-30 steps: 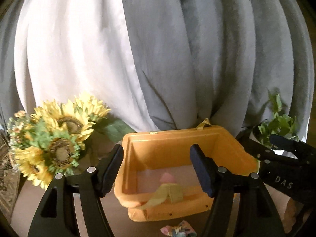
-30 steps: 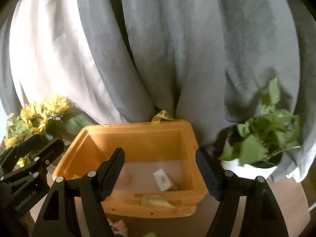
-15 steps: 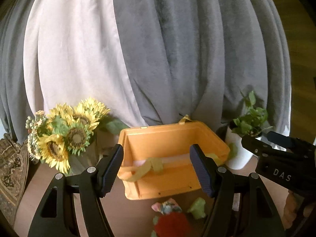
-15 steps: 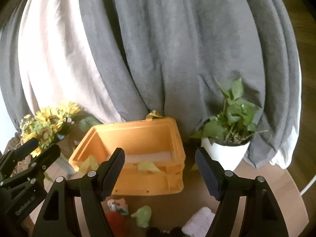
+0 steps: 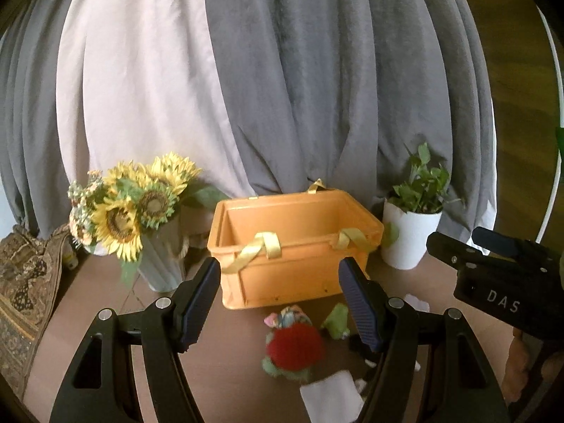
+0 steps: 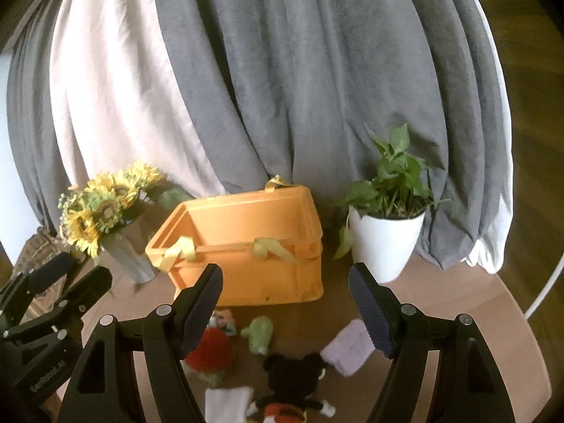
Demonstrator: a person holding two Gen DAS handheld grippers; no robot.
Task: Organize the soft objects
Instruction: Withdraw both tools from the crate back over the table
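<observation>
- Grey and white draped curtains (image 6: 282,88) hang behind a round brown desk (image 6: 440,303); sunflower bouquet in a pale vase (image 5: 141,208) sits at the left, green potted plant in a white pot (image 6: 386,243) at the right.
- Orange plastic crate with yellow ribbon handles (image 5: 292,246) stands mid-desk between vase and pot; its inside isn't visible from this angle, so can't tell what's already in it.
- Still out on the desk, in front of the crate: red-and-green knitted plush (image 5: 294,347), small green soft toy (image 6: 259,333), small multicolour fabric piece (image 5: 287,317), black mouse plush w/ red shorts (image 6: 292,387), lilac folded cloth (image 6: 349,350), white cloth (image 6: 227,402). My read: most of the sorting is left to do, at least six items.
- Left tongs (image 5: 282,303) spread wide, nothing between them; right tongs (image 6: 287,308) also spread wide, empty. Both sit above the loose pile, not touching anything.
- View diffs: right wrist cam shows the mouse plush and lilac cloth clearly; in the left cam they're mostly hidden behind the right-hand finger. Left cam alone shows a patterned brown rug or textile (image 5: 21,282) at far left. Each cam catches the other tool at its edge.
</observation>
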